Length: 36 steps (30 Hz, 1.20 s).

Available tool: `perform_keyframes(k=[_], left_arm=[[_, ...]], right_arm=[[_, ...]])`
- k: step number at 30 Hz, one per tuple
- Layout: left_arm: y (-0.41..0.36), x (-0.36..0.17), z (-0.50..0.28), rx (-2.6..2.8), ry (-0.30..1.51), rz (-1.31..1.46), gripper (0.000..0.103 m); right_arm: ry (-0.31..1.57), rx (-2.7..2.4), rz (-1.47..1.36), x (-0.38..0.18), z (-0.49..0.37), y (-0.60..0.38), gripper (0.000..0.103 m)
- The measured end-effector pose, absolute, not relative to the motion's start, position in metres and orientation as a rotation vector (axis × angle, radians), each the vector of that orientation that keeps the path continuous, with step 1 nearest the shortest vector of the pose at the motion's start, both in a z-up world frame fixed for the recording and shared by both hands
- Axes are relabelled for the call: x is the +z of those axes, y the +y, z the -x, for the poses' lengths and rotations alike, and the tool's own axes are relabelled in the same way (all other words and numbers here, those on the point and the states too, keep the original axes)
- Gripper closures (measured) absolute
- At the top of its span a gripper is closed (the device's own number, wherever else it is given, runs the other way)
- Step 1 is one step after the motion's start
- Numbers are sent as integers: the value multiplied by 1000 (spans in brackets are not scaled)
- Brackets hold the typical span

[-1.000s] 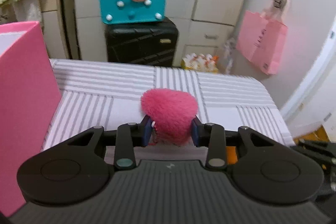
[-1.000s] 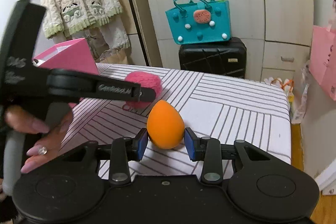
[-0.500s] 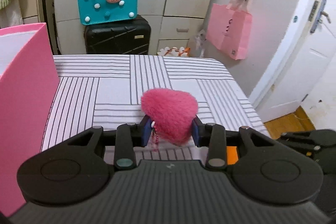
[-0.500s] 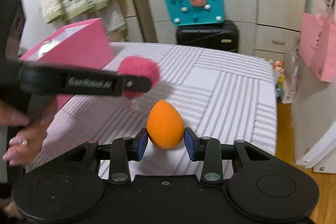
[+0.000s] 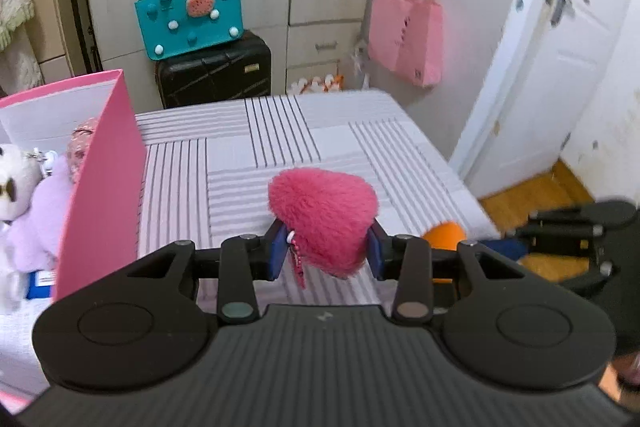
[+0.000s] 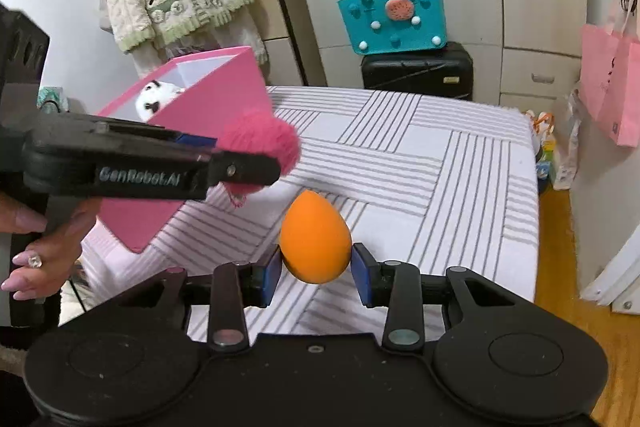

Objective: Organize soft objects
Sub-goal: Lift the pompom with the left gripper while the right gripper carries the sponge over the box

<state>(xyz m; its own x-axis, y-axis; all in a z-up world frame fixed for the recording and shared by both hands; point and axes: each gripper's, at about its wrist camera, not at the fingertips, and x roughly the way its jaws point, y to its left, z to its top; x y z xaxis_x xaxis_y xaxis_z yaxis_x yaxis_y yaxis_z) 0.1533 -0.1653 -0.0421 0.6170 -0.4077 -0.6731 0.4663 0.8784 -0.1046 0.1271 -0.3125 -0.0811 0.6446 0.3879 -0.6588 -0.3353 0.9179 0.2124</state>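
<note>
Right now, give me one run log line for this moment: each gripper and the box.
left gripper: shut on pink fluffy heart | right gripper: shut on orange egg-shaped sponge | pink box: open, plush toys inside

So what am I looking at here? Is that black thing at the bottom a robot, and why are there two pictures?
There is no robot. A person holds a hand tool with two fingers in each hand, and each tool carries a wide-angle camera that looks along its fingers, so the black shape at the bottom is the tool itself. One picture comes from the left gripper, which pinches a fluffy pink heart. The other comes from the right gripper, which pinches an orange egg-shaped sponge; there you also see the person's left hand. Below is a striped table cover. On it stands an open pink box with plush toys inside.
</note>
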Motion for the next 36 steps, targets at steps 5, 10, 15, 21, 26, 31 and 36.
perform_keyframes(k=[5, 10, 15, 21, 26, 31, 36], left_arm=[[-153, -26, -133, -577, 756, -159, 64], [-138, -9, -109, -600, 724, -188, 64], [-122, 2, -91, -631, 738, -189, 64], [-92, 13, -79, -656, 816, -199, 64], [-64, 27, -71, -627, 837, -195, 64], [-35, 44, -65, -594, 795, -178, 64], [-6, 52, -66, -577, 776, -147, 64]], right_arm=[[774, 444, -74, -71, -112, -303, 60], [764, 472, -45, -57, -97, -290, 60], [771, 506, -29, -48, -81, -278, 60], [777, 525, 19, -33, -63, -260, 60], [759, 570, 43, -15, -53, -246, 60], [704, 608, 75, 6, -50, -223, 60], [670, 646, 96, 20, -57, -201, 60]])
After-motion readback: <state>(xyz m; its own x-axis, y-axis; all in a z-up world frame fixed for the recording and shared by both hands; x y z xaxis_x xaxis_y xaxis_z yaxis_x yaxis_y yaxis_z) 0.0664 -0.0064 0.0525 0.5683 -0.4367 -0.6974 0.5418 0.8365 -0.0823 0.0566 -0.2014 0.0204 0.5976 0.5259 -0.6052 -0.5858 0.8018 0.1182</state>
